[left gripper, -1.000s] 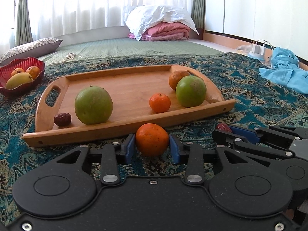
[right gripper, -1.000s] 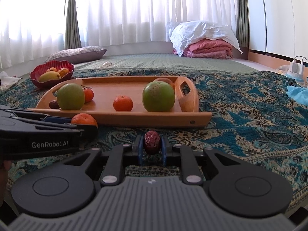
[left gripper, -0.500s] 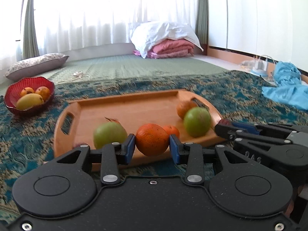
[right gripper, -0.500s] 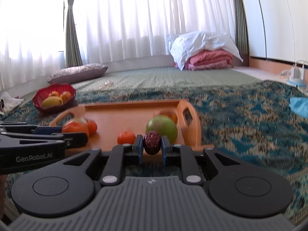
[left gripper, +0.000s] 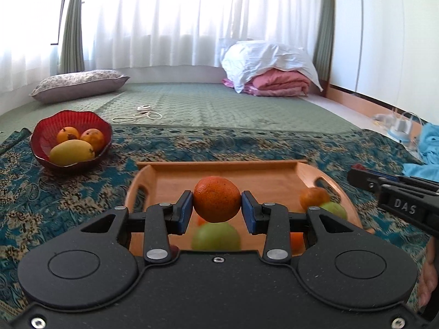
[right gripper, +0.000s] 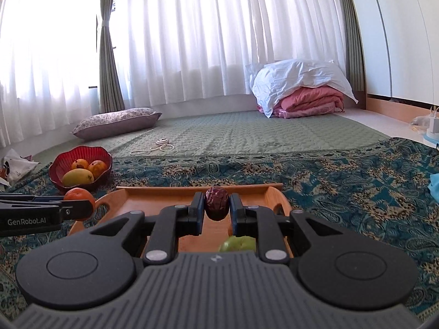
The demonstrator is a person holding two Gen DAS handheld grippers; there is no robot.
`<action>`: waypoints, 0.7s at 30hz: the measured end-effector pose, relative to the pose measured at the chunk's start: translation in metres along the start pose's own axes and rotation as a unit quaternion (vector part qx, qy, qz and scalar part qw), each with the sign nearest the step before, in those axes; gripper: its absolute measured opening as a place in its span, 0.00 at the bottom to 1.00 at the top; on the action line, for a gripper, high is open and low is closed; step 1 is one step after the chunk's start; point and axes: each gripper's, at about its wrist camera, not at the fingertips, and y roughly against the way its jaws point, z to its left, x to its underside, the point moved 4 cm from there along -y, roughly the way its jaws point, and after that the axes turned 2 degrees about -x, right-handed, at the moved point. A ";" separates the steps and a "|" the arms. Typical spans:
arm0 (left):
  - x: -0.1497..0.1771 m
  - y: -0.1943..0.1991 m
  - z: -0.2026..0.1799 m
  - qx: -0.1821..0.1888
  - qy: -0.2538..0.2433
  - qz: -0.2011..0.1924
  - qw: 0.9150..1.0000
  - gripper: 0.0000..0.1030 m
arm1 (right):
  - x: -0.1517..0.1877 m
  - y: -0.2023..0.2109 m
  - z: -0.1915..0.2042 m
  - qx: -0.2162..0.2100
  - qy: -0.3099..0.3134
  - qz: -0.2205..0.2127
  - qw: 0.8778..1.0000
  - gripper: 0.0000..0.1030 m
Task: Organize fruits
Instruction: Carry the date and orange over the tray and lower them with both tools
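Ahead of your left gripper (left gripper: 216, 205) the floor is covered by a teal paisley rug (left gripper: 247, 145), with a green quilted mat (left gripper: 208, 104) lying beyond it. Directly below and in front of the gripper a wooden tray (left gripper: 274, 174) sits on the rug, and a red bowl (left gripper: 41, 148) rests on it further off to the left. On the mat you see a patterned pillow (left gripper: 79, 83) far left, a white cord (left gripper: 142, 113) near its front edge, and folded pink bedding (left gripper: 279, 83) far right.

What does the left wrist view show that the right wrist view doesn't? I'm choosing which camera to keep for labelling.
Only the left wrist view: small oranges on the wooden tray, including one near its right handle, and two green fruits.

Only the right wrist view: the right gripper shut on a red date, and a crumpled bag.

Both: the tray, the red bowl of fruit, and the left gripper shut on an orange.
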 end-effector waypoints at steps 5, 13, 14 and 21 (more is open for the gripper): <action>-0.016 -0.018 0.017 -0.015 0.009 0.006 1.000 0.35 | -0.013 -0.022 -0.002 -0.006 -0.002 0.015 1.000 0.22; -0.022 -0.054 0.031 -0.023 0.022 0.037 0.999 0.35 | -0.024 -0.056 -0.002 -0.004 0.023 0.043 0.999 0.22; -0.022 -0.059 0.032 -0.025 0.023 0.041 0.999 0.35 | -0.026 -0.060 -0.004 -0.004 0.023 0.048 0.999 0.22; -0.015 -0.095 0.043 -0.037 0.031 0.080 0.996 0.35 | -0.032 -0.098 -0.019 0.001 0.000 0.096 0.995 0.22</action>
